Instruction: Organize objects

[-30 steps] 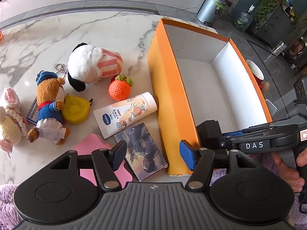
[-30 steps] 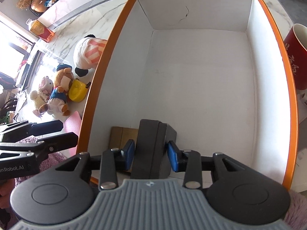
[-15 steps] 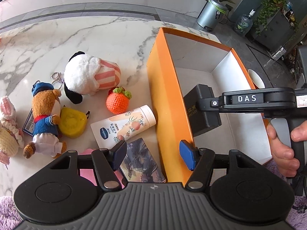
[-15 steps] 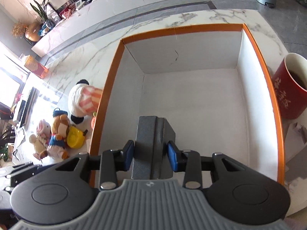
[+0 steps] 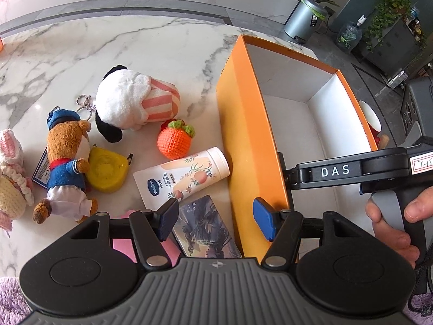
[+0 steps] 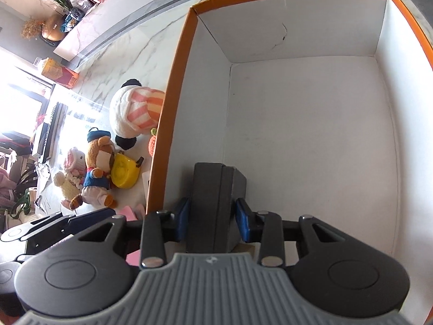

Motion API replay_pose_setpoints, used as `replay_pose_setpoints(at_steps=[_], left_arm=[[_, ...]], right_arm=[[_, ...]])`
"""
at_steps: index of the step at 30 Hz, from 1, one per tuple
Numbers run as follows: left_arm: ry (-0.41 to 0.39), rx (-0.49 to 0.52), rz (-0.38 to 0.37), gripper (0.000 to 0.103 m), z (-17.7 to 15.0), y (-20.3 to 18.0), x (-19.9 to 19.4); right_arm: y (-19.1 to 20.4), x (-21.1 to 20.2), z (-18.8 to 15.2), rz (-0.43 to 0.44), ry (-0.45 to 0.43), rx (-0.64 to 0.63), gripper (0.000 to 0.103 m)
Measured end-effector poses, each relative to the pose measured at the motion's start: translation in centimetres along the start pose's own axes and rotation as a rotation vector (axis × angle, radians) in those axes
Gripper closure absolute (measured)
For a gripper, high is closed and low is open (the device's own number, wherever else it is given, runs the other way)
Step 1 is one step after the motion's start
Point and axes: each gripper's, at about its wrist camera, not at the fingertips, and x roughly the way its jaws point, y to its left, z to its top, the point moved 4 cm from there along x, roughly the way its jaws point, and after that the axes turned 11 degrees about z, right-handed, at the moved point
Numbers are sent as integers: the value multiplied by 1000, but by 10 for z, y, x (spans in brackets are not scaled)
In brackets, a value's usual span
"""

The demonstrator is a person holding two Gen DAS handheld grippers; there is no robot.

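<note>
Black case (image 6: 213, 205) beside box wall (image 6: 173, 124)

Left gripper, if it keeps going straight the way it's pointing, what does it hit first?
Probably the picture card lying on the marble table, right between the open left gripper fingers; the orange box wall stands close by its right finger. Depth is uncertain.

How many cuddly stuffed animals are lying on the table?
3: the panda nearest the orange box, the brown bear in blue beside it, and the pink-eared bunny at the left edge, partly cut off. Others may be hidden.
</note>
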Motion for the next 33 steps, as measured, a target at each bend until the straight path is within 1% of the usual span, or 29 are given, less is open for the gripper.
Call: replay_pose_setpoints(at_steps=[2,3,7,11,14,18,21,23,25,27,28,29,30,33], left_arm=[[2,-1,1,31,0,0,1],[3,-1,1,31,-1,0,1],[-3,2,3,31,-3,0,-3],[-14,-1,10,31,-6,4,-10],[-27,-7,23,31,-9,10,-19],[-51,-42,56,31,-15,28,-34],[-51,-88,95,31,-20,46,-40],[-34,-123,104,31,-24,58,-39],[-15,-150,104,31,-30,67,-37],[11,-181,105,31,-37,76,-31],[26,-202,104,31,-41,81,-28],[38,-224,97,31,-43,85,-24],[52,-249,92,31,-46,90,-20],[92,-302,80,31,-49,99,-7]], right_arm=[[-3,1,0,18,0,21,63],[-4,1,0,24,0,23,62],[-3,-1,-3,39,-9,24,61],[-3,-13,-4,66,-35,35,61],[0,-21,-7,63,-50,30,61],[18,-42,-14,41,-124,-45,61],[44,-57,-23,62,-172,-137,61],[65,-60,-31,81,-175,-211,61],[86,-55,-40,89,-152,-291,62],[104,-42,-49,78,-116,-372,62],[111,-33,-53,61,-93,-411,64],[116,-23,-57,41,-67,-445,70],[121,-13,-61,19,-38,-479,72],[126,16,-65,-70,52,-561,75]])
